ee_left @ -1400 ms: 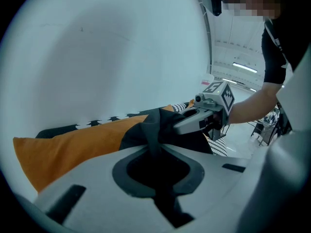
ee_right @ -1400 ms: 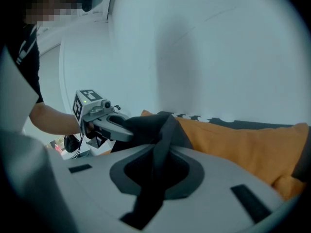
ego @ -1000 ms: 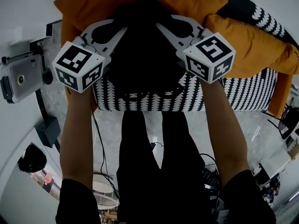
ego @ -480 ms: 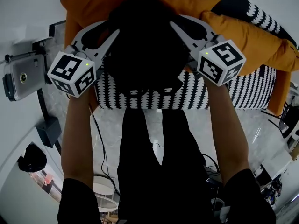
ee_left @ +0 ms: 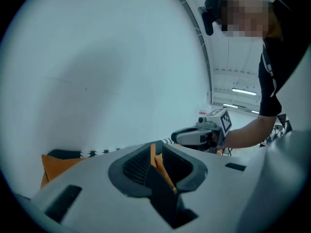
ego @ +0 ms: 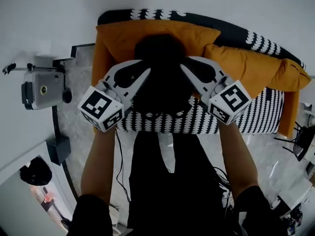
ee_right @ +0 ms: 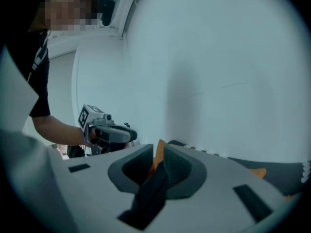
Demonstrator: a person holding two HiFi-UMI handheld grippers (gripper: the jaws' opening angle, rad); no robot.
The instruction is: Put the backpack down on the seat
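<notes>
1. Step in hand: the backpack (ego: 162, 68) sits on the patterned seat (ego: 256, 117), its back against the orange cushion (ego: 162, 36). The set-down is judged complete, so the step in hand is the release and clearing of both tools.
2. Left gripper (ego: 140, 77): the jaws are released. A narrow gap stands between the dark pads and orange fabric shows through it. The jaws have just been closing part-way, with no part of the backpack between them.
3. Right gripper (ego: 193, 75): the jaws are likewise apart and grasping nothing, and the same orange is visible through the slit.
4. Next move, as a judgement: both grippers need to draw back and away from the backpack's flanks. The retreat should be straight enough that no strap or loop catches on a jaw. The bag should then be checked to see that it stays upright against the cushion and does not slump forward off the seat edge.
5. Head view only: it shows the backpack, the seat and the two grippers flanking the bag's upper sides. Whether their tips touch the fabric cannot be told there.
6. Gripper views only: they show the gaps between the pads. Each looks across to the pale wall (ee_left: 97, 57) and to the opposite gripper, and neither shows the backpack at all.
</notes>
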